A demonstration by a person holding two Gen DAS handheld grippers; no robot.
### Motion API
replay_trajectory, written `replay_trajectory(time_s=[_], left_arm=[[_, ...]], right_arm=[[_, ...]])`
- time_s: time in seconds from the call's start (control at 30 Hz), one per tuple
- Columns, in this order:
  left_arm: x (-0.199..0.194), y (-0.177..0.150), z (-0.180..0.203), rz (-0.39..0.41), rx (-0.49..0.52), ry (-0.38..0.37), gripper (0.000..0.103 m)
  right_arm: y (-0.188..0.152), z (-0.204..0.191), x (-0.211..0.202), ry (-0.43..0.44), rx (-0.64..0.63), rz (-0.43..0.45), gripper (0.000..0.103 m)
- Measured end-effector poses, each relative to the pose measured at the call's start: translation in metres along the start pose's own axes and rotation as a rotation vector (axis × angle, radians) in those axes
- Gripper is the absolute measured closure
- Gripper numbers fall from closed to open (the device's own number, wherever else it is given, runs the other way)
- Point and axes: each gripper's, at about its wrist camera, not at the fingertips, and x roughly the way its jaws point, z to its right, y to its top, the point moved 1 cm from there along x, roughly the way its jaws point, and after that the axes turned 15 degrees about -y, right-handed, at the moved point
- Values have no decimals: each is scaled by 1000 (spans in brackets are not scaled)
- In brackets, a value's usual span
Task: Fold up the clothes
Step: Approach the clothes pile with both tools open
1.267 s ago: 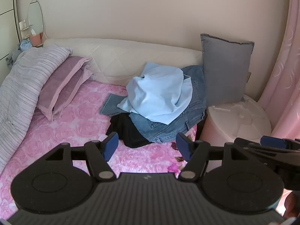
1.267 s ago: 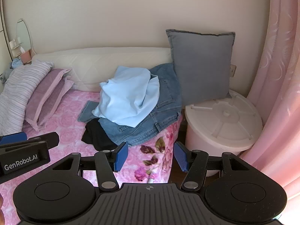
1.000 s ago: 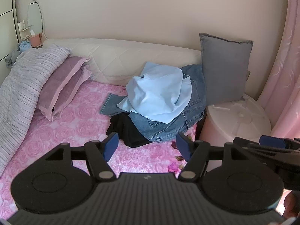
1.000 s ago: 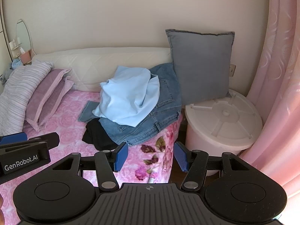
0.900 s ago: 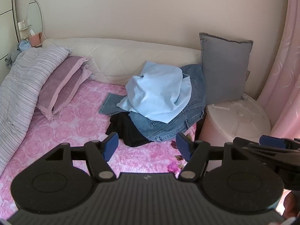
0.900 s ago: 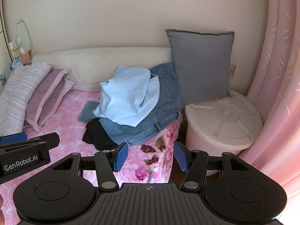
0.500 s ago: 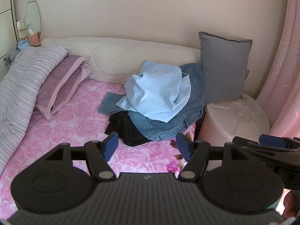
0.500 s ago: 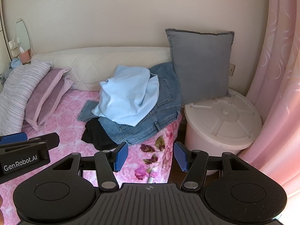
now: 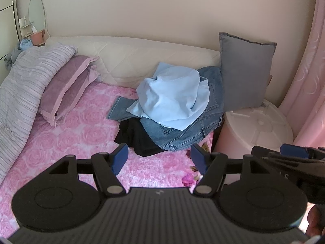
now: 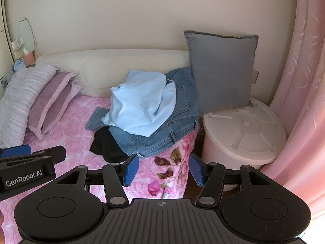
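1. the clothes lie in one loose heap at the far right corner of the bed (image 9: 67,140), up against the cream headboard (image 9: 130,57). a light blue shirt (image 9: 172,99) is crumpled on top, jeans (image 9: 182,134) lie spread under it, and a black garment (image 9: 138,136) pokes out at the near left foot of the pile. none of them lies flat or squared.
2. the heap's long axis runs from the jeans leg at the left toward the grey cushion (image 10: 221,71) at the right, roughly crosswise to both grippers.
3. from the left gripper (image 9: 160,159) the heap lies straight ahead and a little right, the black garment being the nearest cloth. from the right gripper (image 10: 163,170) it lies ahead and left, the jeans hem being the nearest.
4. neither is plainly closer; the left is better centred on the heap, the right sits over the bed's right edge by the white bin (image 10: 243,130).
5. the left gripper's jaws stand wide apart, holding and touching nothing.
6. the right gripper's jaws likewise stand wide, empty, clear of all cloth.
7. my judgement: the shirt on top is the easiest piece to reach.
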Motion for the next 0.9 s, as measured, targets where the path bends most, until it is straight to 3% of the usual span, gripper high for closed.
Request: replay_trajectory(time_s=[0.9], left_arm=[[-5, -2, -13, -5, -43, -6, 36]], right_arm=[[-3, -9, -2, -4, -12, 3, 45]])
